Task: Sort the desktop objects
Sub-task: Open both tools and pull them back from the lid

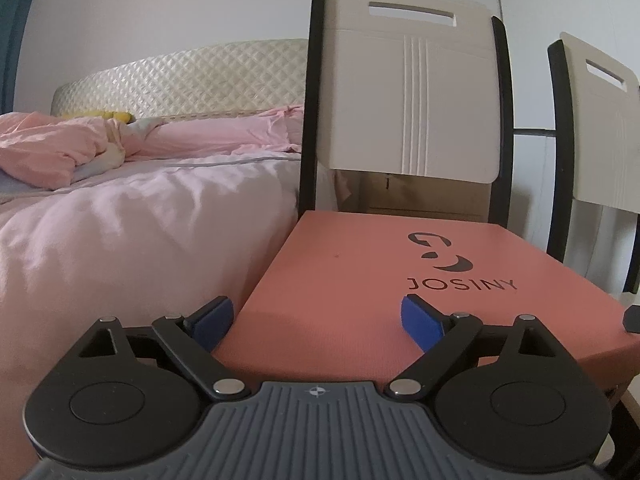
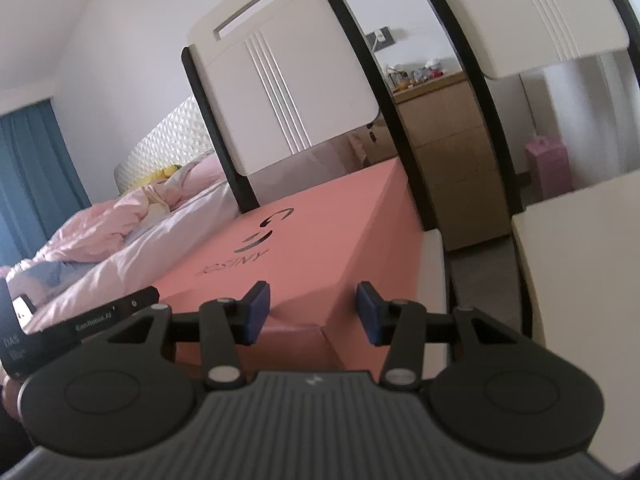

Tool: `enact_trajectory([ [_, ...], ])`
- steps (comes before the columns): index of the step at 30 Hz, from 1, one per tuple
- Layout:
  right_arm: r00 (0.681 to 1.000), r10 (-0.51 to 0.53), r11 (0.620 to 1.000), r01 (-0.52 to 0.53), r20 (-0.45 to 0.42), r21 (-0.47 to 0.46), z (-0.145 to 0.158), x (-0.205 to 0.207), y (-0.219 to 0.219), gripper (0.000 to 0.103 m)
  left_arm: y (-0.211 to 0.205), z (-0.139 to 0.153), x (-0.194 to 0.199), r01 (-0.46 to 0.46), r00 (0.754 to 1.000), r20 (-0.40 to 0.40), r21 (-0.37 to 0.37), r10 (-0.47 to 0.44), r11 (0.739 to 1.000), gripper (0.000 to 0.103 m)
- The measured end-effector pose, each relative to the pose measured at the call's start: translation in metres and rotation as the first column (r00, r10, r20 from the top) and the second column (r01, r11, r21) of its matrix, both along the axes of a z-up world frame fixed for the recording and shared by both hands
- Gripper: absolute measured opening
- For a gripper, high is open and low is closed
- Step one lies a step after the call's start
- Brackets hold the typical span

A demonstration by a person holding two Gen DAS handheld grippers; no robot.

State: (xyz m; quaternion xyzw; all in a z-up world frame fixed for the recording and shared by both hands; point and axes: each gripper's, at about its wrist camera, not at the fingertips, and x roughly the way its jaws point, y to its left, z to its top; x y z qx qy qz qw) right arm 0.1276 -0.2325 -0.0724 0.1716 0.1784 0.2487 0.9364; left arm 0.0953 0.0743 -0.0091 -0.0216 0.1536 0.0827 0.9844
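A salmon-pink JOSINY box [image 1: 360, 264] lies flat on a white chair seat, against the chair back. It also shows in the right wrist view [image 2: 320, 240]. My left gripper [image 1: 316, 320] is open and empty, its blue pads spread over the box's near left edge, just above the lid. My right gripper [image 2: 312, 312] is open and empty, its pads on either side of the box's near right corner, not touching it. The left gripper's body [image 2: 80, 320] shows at the left of the right wrist view.
A white chair with black frame [image 1: 408, 92] holds the box. A second similar chair [image 1: 600, 128] stands to its right [image 2: 568, 264]. A bed with pink bedding [image 1: 120, 208] lies left. A wooden dresser [image 2: 444, 132] with small items stands behind.
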Motion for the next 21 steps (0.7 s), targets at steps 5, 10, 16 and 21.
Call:
enact_trajectory([
  [5,0.998,-0.035,0.998,0.037,0.043,-0.046,0.002,-0.005,0.008,0.049,0.002,0.003,-0.005,0.028,1.000,0.003,-0.008,-0.028,1.000,0.092],
  [10,0.991,-0.093,0.994,0.098,0.099,-0.055,0.003,-0.019,0.013,0.050,-0.013,0.013,-0.028,0.091,0.994,0.064,0.032,-0.093,0.995,0.093],
  [16,0.970,-0.180,0.977,0.195,0.161,-0.083,0.003,-0.036,0.012,0.050,-0.026,0.022,-0.047,0.118,0.988,0.099,0.018,-0.119,0.993,0.093],
  [21,0.965,-0.184,0.975,0.203,0.185,-0.094,0.003,-0.049,0.011,0.050,-0.032,0.026,-0.069,0.099,0.988,0.116,0.019,-0.100,0.995,0.094],
])
